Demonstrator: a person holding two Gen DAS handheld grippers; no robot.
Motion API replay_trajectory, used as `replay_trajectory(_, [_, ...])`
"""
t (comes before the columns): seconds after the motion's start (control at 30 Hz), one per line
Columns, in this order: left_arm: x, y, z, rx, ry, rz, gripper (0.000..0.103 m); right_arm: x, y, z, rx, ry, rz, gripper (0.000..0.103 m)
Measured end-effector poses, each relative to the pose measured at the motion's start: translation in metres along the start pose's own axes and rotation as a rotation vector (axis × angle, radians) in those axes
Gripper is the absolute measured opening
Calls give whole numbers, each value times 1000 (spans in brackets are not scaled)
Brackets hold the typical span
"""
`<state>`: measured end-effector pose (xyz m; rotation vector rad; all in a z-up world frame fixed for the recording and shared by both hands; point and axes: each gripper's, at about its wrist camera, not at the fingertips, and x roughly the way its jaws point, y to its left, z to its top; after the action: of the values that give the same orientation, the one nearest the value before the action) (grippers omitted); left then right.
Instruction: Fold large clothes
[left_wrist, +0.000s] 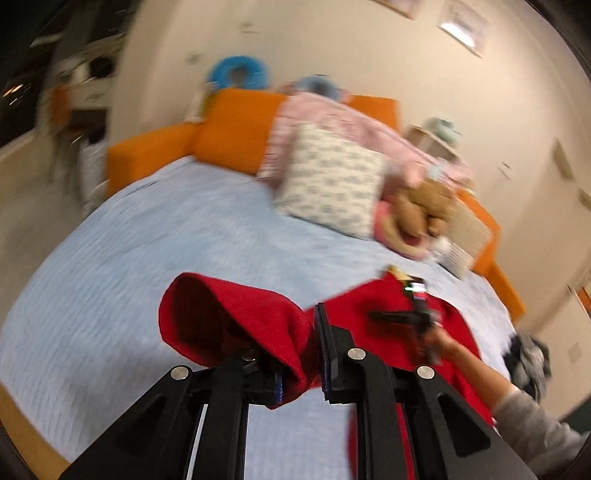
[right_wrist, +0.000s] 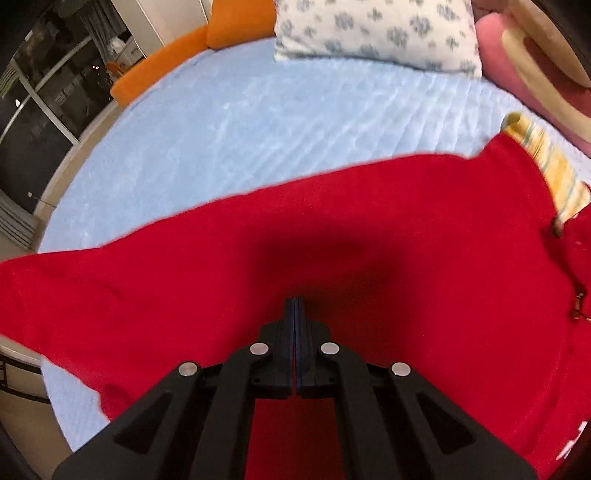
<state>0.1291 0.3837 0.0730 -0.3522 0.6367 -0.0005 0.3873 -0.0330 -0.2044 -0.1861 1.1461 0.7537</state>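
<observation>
On the pale blue bed (right_wrist: 229, 122) lies the red garment (right_wrist: 369, 229), spread wide across the near part of the mattress, its striped yellow collar lining (right_wrist: 550, 162) turned toward the pink cushion (right_wrist: 495, 44). At the garment's left end, the left gripper (left_wrist: 301, 350) is clamped on a bunched fold of the red cloth, which bulges up and over its left finger, clear of the bed. Further right along the garment, the right gripper (right_wrist: 294, 310) hangs over the middle of the red cloth with its jaws pressed together; whether any cloth is pinched between them cannot be told. Beyond the garment, at the bed's head, a patterned pillow (right_wrist: 376, 33) leans by the orange headboard (left_wrist: 236, 129), with a brown teddy (left_wrist: 424, 206) to the pillow's right.
</observation>
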Motion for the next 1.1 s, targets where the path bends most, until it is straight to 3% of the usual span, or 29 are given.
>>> replay_trajectory(0.1, [-8,-50,2,78,6,-89,18,7,-5,-1,8,-9,31,1])
replay_trajectory(0.3, [-13,-166,-26,297,56,-403,13,8,-7,3,-5,15,41,0])
replay_trajectory(0.5, [33,-294,-119,546,249,-654,11,11,-12,10,-5,53,72,0])
replay_trajectory(0.63, [73,-348,-191,647,404,-781,10,10,-12,11,-25,58,68,0])
replay_trajectory(0.73, [106,-378,-248,734,513,-790,10,10,-11,16,-36,54,56,0])
replay_trajectory(0.83, [134,-393,-289,804,569,-765,10,5,-19,23,0,12,14,0])
replay_trajectory(0.97, [148,-407,-320,867,568,-703,10,-7,-39,32,94,-51,-2,0])
replay_trajectory(1.1, [164,-410,-331,825,588,-665,12,-26,-49,27,117,-68,6,6])
